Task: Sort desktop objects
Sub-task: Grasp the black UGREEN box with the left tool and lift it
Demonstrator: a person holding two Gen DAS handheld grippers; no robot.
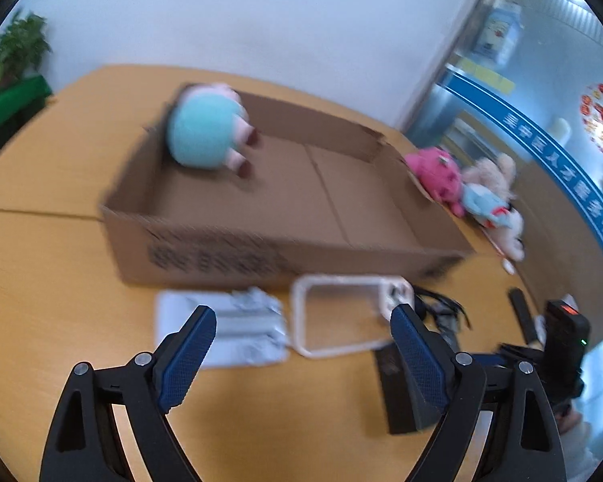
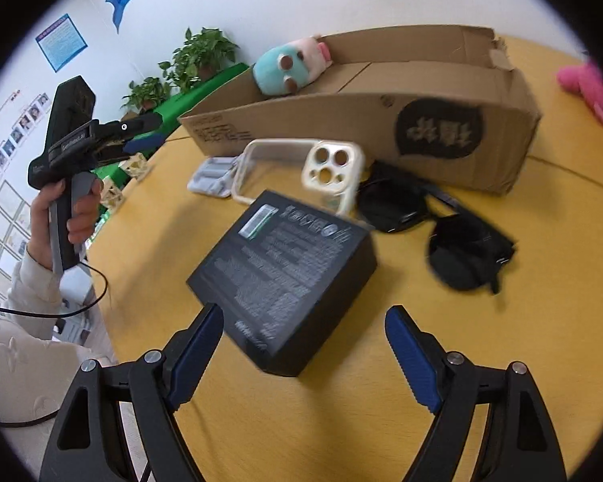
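Both my left gripper (image 1: 303,319) and right gripper (image 2: 303,321) gape empty; next, I judge, my right closes around the black box (image 2: 281,277) for the carton (image 2: 382,120).

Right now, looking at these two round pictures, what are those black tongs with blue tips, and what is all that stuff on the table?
There is no robot: a person holds a hand-held gripper in each hand, each with a fisheye camera looking along its two fingers. One picture comes from the left gripper, the other from the right gripper. Both are open and hold nothing. On the wooden table stands a cardboard box with a teal plush toy inside. In front of it lie a grey packet, a pale phone case, black sunglasses and a black carton. A pink plush lies beyond the box.
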